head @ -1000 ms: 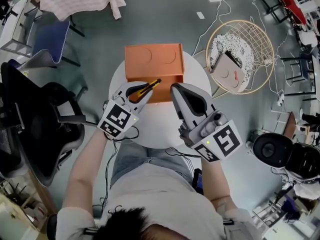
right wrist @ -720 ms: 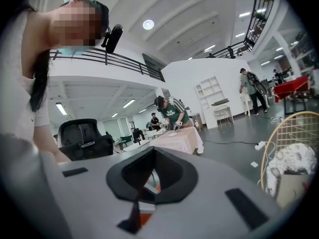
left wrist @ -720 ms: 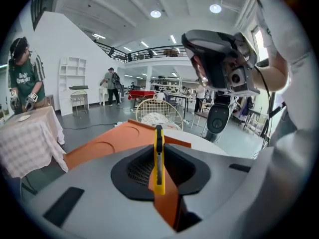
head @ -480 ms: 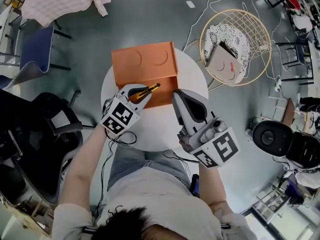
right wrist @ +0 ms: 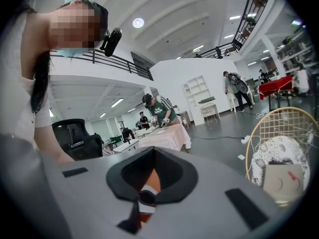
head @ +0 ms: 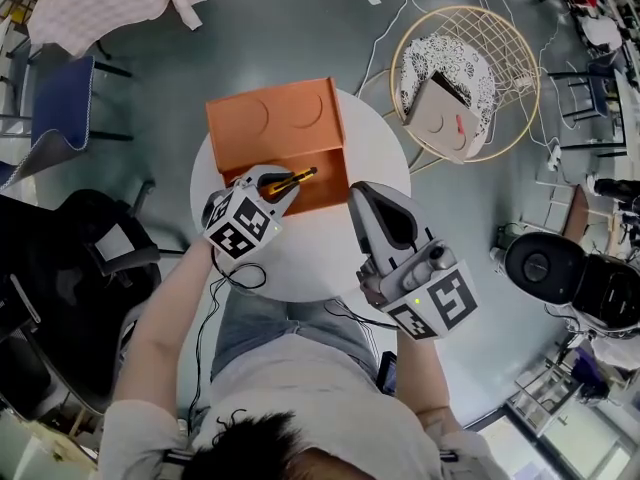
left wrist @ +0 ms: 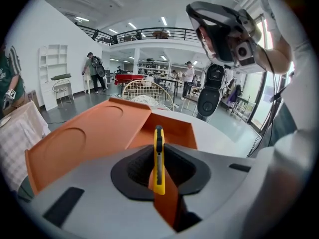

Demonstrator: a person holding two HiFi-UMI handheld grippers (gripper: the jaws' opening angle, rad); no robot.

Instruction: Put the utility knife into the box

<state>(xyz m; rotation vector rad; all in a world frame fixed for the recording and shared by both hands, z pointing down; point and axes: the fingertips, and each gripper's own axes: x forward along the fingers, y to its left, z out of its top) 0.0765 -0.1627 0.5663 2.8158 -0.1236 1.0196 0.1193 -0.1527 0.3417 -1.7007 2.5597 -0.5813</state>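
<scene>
**Knife held over the open box**

The left gripper (head: pixel 285 180) has its two jaws clamped on a slim yellow utility knife with a black slider (head: pixel 293 178). In the left gripper view the knife (left wrist: pixel 158 158) stands on its narrow edge between the dark jaw pads. Its back end is sunk in the grip and its front end sticks out past the fingertips.

The flat orange cardboard box (head: pixel 272 120) lies open on a round white table (head: pixel 300 258). Its lid is folded back flat on the far side, with two round recesses showing in it, and its shallow tray faces the person.

The knife is above the near left part of that tray, with its tip pointing across the box towards the far right. The pictures do not tell whether it touches the box.

The right gripper (head: pixel 358 193) is just beside the box, off its near right corner and above the bare table top. The right gripper view shows its jaws pressed together with nothing between them, and a strip of the orange box shows through the dark opening (right wrist: pixel 144 195).

Well beyond the box's right side, a round wire basket chair with a speckled cushion (head: pixel 465 88) stands on the grey floor.
</scene>
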